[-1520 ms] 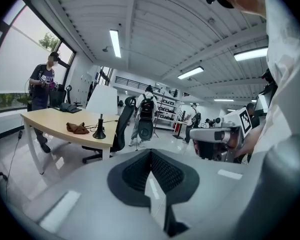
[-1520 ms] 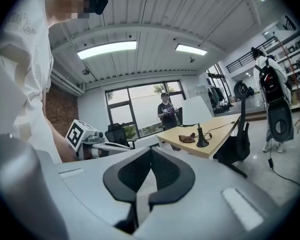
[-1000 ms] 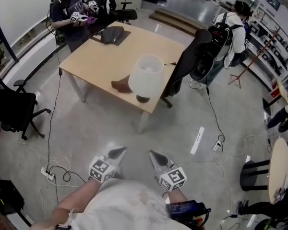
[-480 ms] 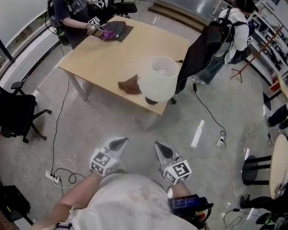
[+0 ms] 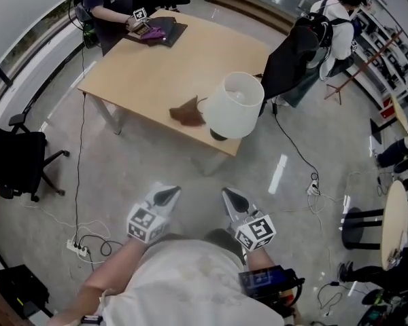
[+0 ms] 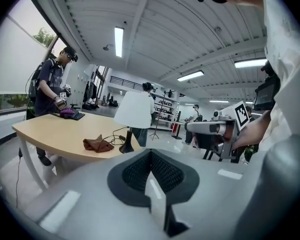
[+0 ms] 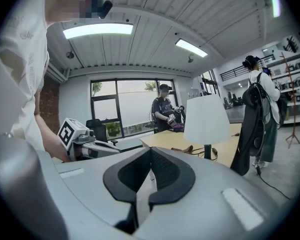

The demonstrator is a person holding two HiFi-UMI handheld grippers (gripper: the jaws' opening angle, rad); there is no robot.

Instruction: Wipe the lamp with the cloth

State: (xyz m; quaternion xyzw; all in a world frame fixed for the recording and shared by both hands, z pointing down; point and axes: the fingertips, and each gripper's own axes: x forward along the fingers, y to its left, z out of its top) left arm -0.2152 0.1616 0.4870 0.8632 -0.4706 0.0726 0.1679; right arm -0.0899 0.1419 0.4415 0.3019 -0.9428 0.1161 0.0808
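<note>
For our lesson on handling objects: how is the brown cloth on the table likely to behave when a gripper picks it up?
Probably floppy: the cloth lies crumpled in folds on the table, so it should sag and drape. Likely light for its size, since it looks thin and small beside the lamp.

I see an evenly bright room, lit by ceiling light strips (image 7: 97, 30) and a window (image 7: 124, 106); the polished floor (image 5: 279, 174) shows pale glare. Both gripper views bend hard and darken at their edges.

Open lab (concrete floor (image 5: 156, 165), cables (image 5: 90, 238), shelving (image 5: 387, 46)).
</note>
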